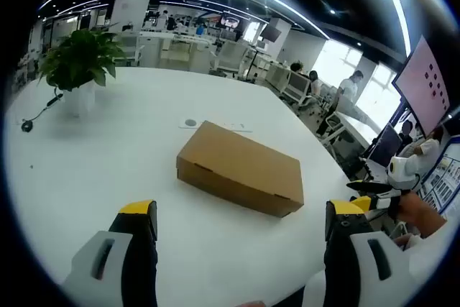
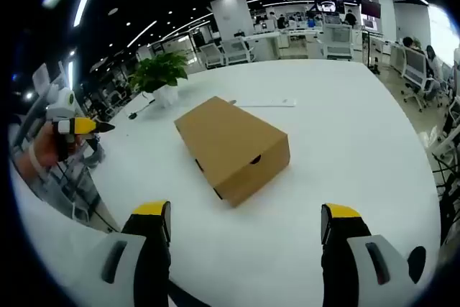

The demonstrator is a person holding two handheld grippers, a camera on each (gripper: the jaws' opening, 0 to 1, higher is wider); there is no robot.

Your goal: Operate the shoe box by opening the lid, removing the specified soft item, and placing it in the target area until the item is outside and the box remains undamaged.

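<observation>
A broad white table (image 1: 108, 163) spreads across the lower and middle part of both views, with an open-plan office of desks and chairs behind it along the top of the frame. A closed brown cardboard shoe box (image 1: 241, 169) lies flat on the table at the centre of the left gripper view; in the right gripper view the same box (image 2: 231, 147) sits at centre, one short end with a small notch facing the camera. A potted green plant (image 1: 79, 62) stands on the table at the upper left. The left gripper (image 1: 244, 222) rises from the bottom edge with its yellow-tipped jaws spread wide, holding nothing, short of the box. The right gripper (image 2: 246, 222) stands likewise released, jaws wide apart and clear of the box. A small round fitting (image 1: 190, 123) sits in the tabletop just above the box.
</observation>
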